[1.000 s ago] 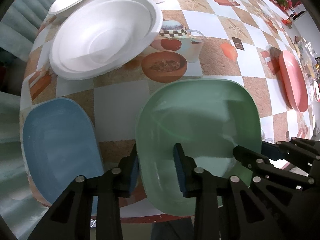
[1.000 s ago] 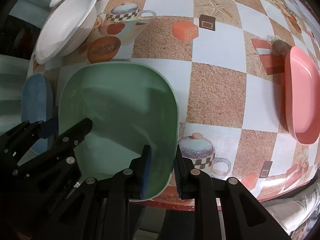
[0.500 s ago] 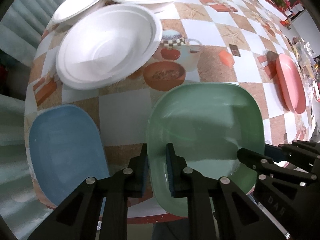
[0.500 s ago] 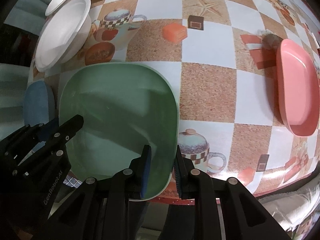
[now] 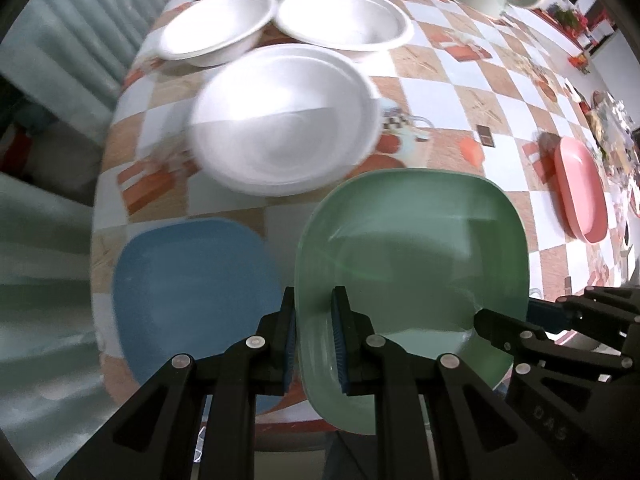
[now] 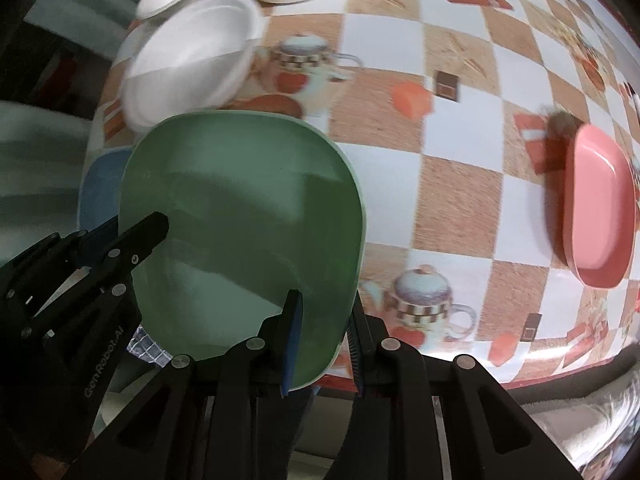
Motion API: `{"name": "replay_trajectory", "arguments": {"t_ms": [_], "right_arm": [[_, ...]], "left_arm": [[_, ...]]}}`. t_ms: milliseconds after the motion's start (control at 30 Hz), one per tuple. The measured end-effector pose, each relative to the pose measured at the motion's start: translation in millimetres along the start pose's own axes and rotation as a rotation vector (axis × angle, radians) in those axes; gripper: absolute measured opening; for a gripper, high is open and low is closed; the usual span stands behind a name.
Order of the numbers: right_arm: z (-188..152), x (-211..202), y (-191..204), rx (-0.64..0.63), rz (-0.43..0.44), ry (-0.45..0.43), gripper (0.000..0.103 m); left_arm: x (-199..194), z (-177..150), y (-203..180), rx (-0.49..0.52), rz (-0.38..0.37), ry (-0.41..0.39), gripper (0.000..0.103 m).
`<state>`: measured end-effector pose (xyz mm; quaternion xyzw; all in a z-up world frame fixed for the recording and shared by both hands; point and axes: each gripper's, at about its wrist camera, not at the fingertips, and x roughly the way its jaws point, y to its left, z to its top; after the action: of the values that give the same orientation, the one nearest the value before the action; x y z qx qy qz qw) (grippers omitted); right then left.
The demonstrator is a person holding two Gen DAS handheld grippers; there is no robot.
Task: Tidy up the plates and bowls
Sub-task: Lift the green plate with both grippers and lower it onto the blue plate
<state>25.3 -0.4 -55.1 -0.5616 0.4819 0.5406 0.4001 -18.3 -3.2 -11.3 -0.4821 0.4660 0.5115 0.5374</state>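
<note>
Left gripper (image 5: pixel 313 340) clamps the green plate (image 5: pixel 412 248) on its left rim, right gripper (image 6: pixel 324 344) clamps the right rim; plate sits off the table (image 6: pixel 452 184), overhanging its near edge. Checkered cloth. Blue plate (image 5: pixel 192 288) just left, 3 white bowls (image 5: pixel 284 120) behind, pink plate (image 6: pixel 600 216) well apart at right.

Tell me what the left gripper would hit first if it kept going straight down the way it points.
The left gripper is clamped on the green plate's left rim. Straight on, plate and fingertips would probably meet the checkered tablecloth near the table's edge, beside the blue plate; depth is unclear.
</note>
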Motion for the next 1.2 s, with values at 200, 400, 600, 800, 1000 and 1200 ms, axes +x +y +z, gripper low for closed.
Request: {"name": "replay_trajectory", "arguments": {"t_ms": [200, 400, 600, 800, 1000, 1200], "right_arm": [[8.0, -5.7, 27.9, -0.075, 0.014, 0.001, 0.024], [13.4, -4.1, 61.1, -0.139, 0.035, 0.013, 0.024], [6.9, -1.3, 86.6, -0.201, 0.054, 0.031, 0.024], [19.2, 3.5, 100.9, -0.225, 0.058, 0.055, 0.024], [26.3, 12.8, 106.6, -0.231, 0.050, 0.070, 0.024], [24.9, 14.7, 107.2, -0.241, 0.059, 0.077, 0.024]], "left_arm": [[-5.2, -17.7, 40.6, -0.085, 0.034, 0.021, 0.018], [-10.0, -31.8, 79.7, -0.137, 0.078, 0.035, 0.018], [-1.7, -33.9, 107.8, -0.165, 0.108, 0.049, 0.018], [10.9, -32.2, 122.8, -0.187, 0.143, 0.055, 0.018], [19.2, -27.2, 130.2, -0.205, 0.171, 0.071, 0.019], [15.7, -21.6, 132.1, -0.199, 0.189, 0.055, 0.024]]}}
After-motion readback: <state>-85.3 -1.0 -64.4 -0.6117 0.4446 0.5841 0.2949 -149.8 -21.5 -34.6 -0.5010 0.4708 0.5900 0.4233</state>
